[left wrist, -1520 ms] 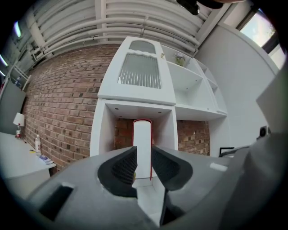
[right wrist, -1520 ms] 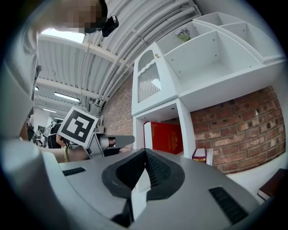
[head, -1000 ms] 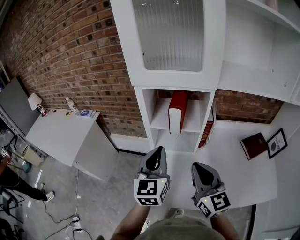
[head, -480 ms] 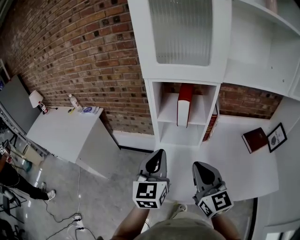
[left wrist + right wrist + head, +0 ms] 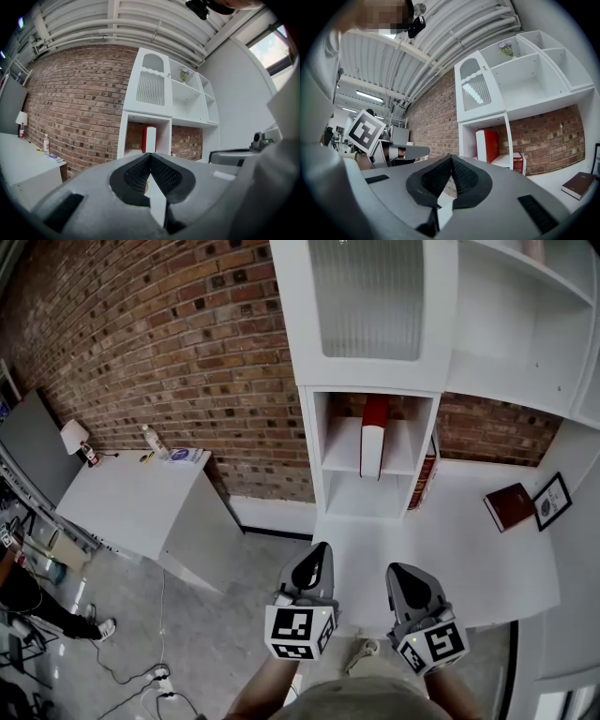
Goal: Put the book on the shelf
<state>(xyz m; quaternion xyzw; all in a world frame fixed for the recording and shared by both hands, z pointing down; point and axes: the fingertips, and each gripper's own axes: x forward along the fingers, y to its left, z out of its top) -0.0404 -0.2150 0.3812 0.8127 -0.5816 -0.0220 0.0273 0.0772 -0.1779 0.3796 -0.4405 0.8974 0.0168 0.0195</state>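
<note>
A red book (image 5: 374, 438) stands upright on the middle board of the white shelf unit (image 5: 330, 437); it shows as the red book (image 5: 149, 139) in the left gripper view and the red book (image 5: 487, 146) in the right gripper view. My left gripper (image 5: 316, 564) and right gripper (image 5: 403, 579) hang side by side well in front of the shelf, over the near edge of the white desk (image 5: 469, 559). Both are shut with nothing between the jaws. A dark red book (image 5: 511, 506) lies flat on the desk at the right.
A red-spined book (image 5: 422, 482) leans against the shelf unit's right side. A framed picture (image 5: 553, 502) stands at the far right. A white table (image 5: 122, 502) with a bottle and small items stands at the left by the brick wall. Cables lie on the floor.
The view has backed away from the shelf a little, so the shelf sits higher and smaller. Both grippers stay shut and keep their place in the view.
</note>
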